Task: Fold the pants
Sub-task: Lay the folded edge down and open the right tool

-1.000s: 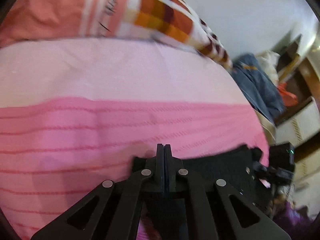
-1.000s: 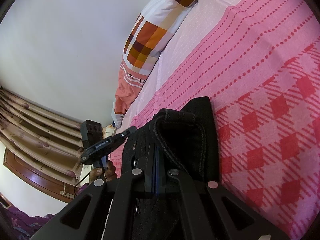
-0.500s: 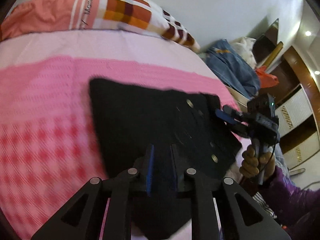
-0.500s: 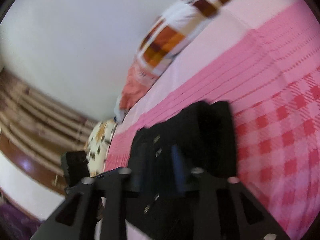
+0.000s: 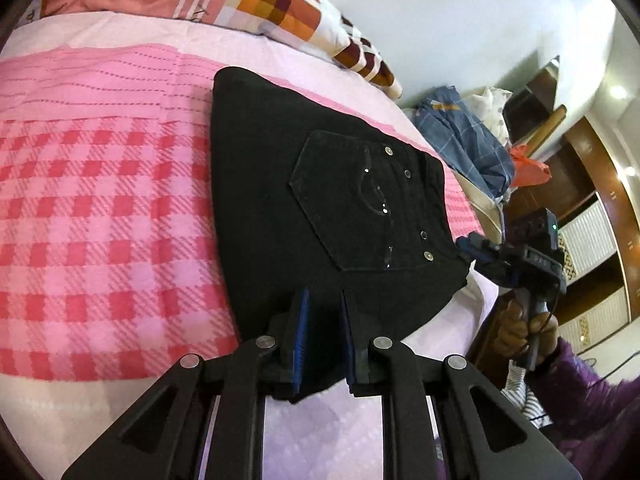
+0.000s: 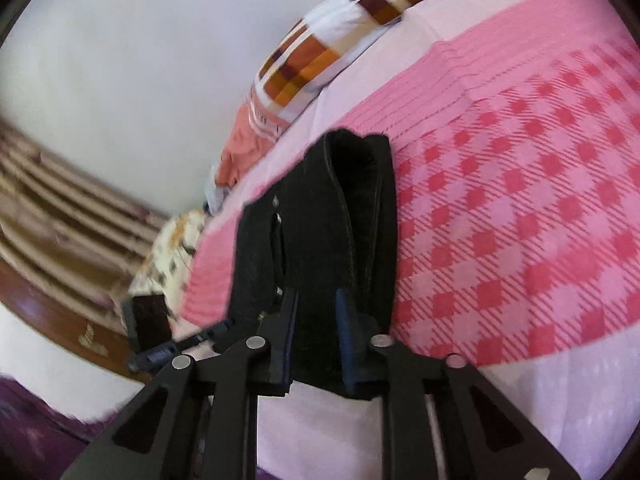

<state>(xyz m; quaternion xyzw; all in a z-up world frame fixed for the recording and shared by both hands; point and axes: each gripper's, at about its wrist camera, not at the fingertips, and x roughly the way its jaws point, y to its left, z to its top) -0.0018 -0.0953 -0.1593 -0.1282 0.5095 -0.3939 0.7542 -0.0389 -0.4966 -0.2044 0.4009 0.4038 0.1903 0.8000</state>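
**Black pants lie folded on the pink bed**

The black pants (image 5: 320,200) lie flat on the pink checked bedspread (image 5: 100,220), folded into a thick bundle near the edge of the bed. In the left wrist view their long side runs from about 6 o'clock, close to the camera, up toward 11 o'clock, where the pillow (image 5: 280,8) sits. The back pocket faces up, and the waist edge with its shiny studs points toward 3 o'clock.

The left gripper (image 5: 324,336) has let go. Its two fingers stand a little apart over the near edge of the pants, and the cloth lies flat between them, not pinched.

In the right wrist view the pants (image 6: 332,232) look like a tall dark stack, its long side going from 6 o'clock up to 12 o'clock. The right gripper (image 6: 316,340) has its fingers apart on either side of the near end. They are closing a little, but they do not squeeze the cloth.

A hand (image 5: 524,328) in a purple sleeve holds the right gripper's handle at about 4 o'clock in the left wrist view.
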